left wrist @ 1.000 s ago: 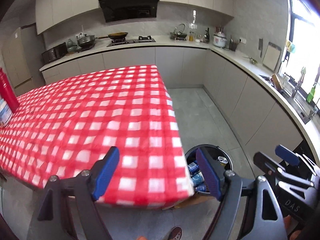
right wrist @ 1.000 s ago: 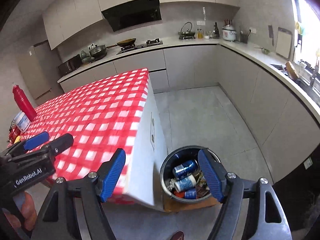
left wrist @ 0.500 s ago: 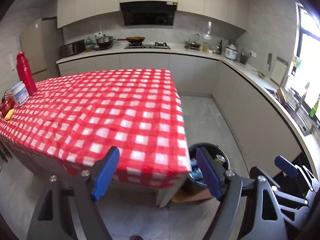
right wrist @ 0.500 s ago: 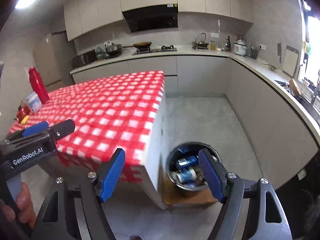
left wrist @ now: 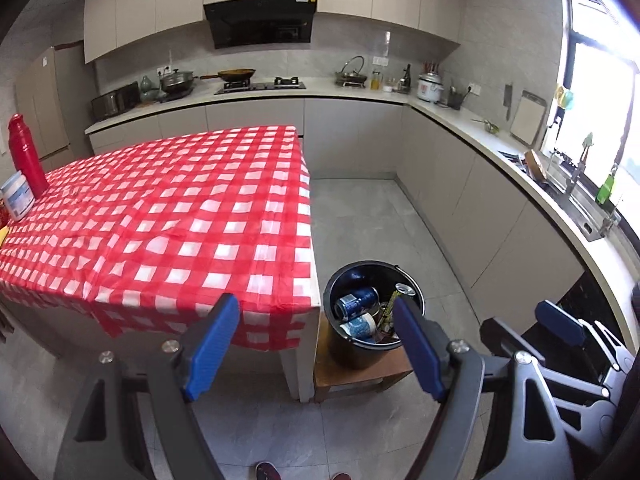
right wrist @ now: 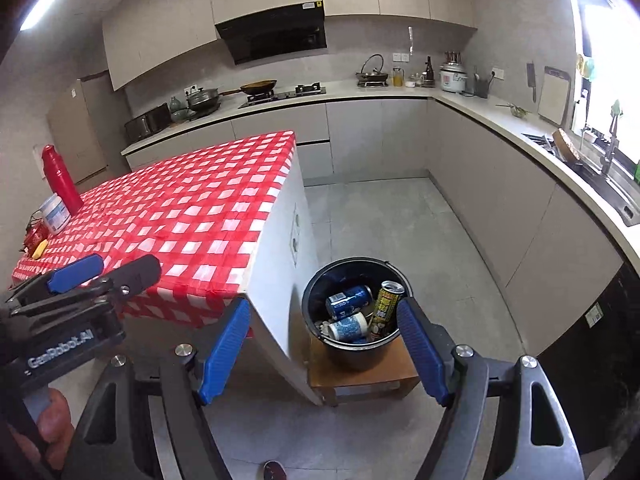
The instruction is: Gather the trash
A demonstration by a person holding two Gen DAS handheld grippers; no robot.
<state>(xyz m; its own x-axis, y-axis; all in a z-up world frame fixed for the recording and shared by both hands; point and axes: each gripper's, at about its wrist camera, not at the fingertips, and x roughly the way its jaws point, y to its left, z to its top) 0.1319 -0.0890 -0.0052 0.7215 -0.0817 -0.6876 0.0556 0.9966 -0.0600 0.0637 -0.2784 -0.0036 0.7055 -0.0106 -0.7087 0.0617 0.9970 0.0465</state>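
Both the left gripper [left wrist: 316,346] and the right gripper [right wrist: 322,350] hang in the air with blue-padded fingers spread wide and nothing between them. Just beyond, a black trash bucket [right wrist: 320,336] holding drink cans [right wrist: 347,300] stands on a low wooden stool [right wrist: 360,376] beside the island's corner. Farther off, the red-checked tablecloth [left wrist: 168,216] carries a red bottle [left wrist: 25,156] and a white tub [left wrist: 16,201] at its far-left edge.

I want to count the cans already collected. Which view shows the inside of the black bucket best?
The right wrist view: the black bucket sits unobstructed between the open fingers, with its cans clearly visible. In the left wrist view the bucket is partly covered by the left gripper's right finger, hiding some contents.
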